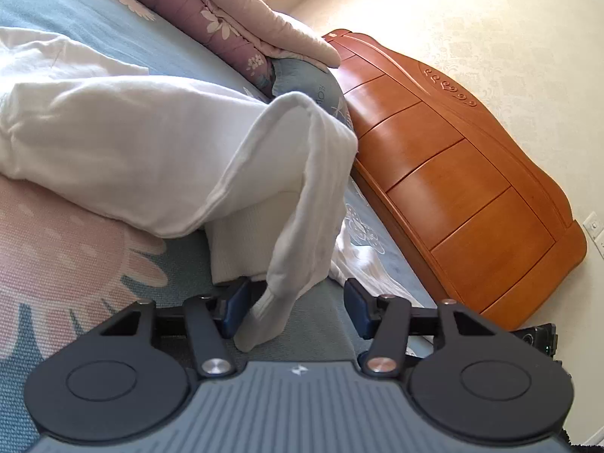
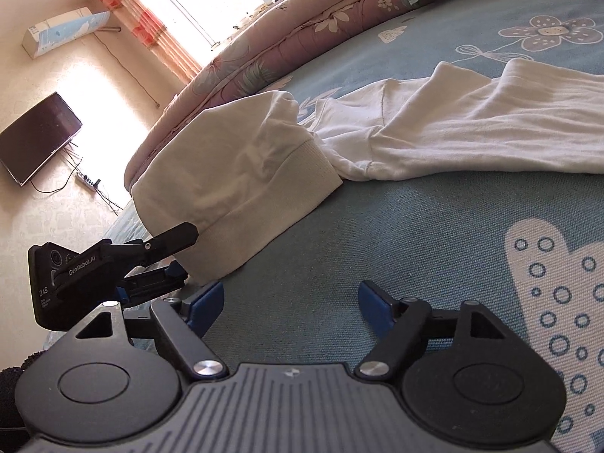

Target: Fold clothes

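Your left gripper (image 1: 298, 309) stood part-open around a hanging fold of the white garment (image 1: 124, 136) on the bed (image 2: 396, 264); your right gripper (image 2: 290, 302) gaped wide, empty, near the hem.

White garment (image 2: 434, 139) lies rumpled, partly folded, on the bed (image 2: 377, 245).

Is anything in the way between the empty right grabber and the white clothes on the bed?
Nothing visible blocks it. Only bare blue bedsheet lies between the open right gripper and the white garment. The left gripper sits off to the side at the garment's ribbed hem.
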`<action>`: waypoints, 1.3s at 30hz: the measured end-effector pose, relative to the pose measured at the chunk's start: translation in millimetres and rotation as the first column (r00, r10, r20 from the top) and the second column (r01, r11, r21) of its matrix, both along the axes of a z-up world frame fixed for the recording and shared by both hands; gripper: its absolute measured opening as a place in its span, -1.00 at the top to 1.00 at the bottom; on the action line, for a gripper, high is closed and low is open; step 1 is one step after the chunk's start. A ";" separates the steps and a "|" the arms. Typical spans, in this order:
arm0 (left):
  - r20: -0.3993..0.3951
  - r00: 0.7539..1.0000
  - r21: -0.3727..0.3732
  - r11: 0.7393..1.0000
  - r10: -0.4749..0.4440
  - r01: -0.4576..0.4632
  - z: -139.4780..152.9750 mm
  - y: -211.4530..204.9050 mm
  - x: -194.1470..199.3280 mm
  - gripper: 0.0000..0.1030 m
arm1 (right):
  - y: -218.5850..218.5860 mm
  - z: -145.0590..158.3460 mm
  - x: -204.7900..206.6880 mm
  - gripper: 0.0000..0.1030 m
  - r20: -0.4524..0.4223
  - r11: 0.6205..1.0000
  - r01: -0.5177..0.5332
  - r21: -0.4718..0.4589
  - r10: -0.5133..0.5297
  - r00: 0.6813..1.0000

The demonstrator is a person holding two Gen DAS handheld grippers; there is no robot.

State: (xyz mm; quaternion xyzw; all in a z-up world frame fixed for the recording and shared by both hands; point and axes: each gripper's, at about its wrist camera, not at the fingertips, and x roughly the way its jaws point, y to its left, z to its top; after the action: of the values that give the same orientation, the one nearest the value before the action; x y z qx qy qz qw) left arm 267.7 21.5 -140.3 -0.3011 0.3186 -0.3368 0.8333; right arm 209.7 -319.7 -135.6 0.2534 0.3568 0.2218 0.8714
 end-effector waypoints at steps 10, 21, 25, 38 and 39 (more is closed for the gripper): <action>-0.026 0.998 0.062 0.997 0.052 -0.050 3.0 -12.6 0.7 0.86 | 3.8 0.5 -2.7 -0.74 0.017 1.000 -0.007 -0.011 0.007 1.000; 0.174 0.982 0.034 0.997 0.067 -0.074 110.8 61.2 -85.4 0.88 | 20.0 16.5 -12.8 -0.75 -0.002 0.989 -0.054 -0.141 0.054 0.999; 0.186 0.971 -0.005 0.989 0.149 -0.151 132.1 89.8 -116.1 0.88 | 27.1 23.9 -26.9 -0.75 -0.005 0.980 -0.096 -0.175 0.096 0.995; -0.025 0.882 0.155 0.873 0.471 -0.462 78.8 170.5 -39.2 0.88 | 56.5 48.3 -25.5 -0.48 0.049 0.966 -0.181 -0.182 0.193 0.980; -0.039 0.873 0.177 0.863 0.486 -0.473 72.5 171.5 -29.9 0.88 | 59.9 46.8 -18.0 -0.42 0.040 0.962 -0.195 -0.192 0.206 0.978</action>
State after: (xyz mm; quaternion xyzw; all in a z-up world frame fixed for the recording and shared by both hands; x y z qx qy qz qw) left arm 237.7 193.0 -67.8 -0.3158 0.2943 -0.0794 0.8985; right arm 191.7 -259.8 -88.9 0.1261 0.3739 0.2816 0.8746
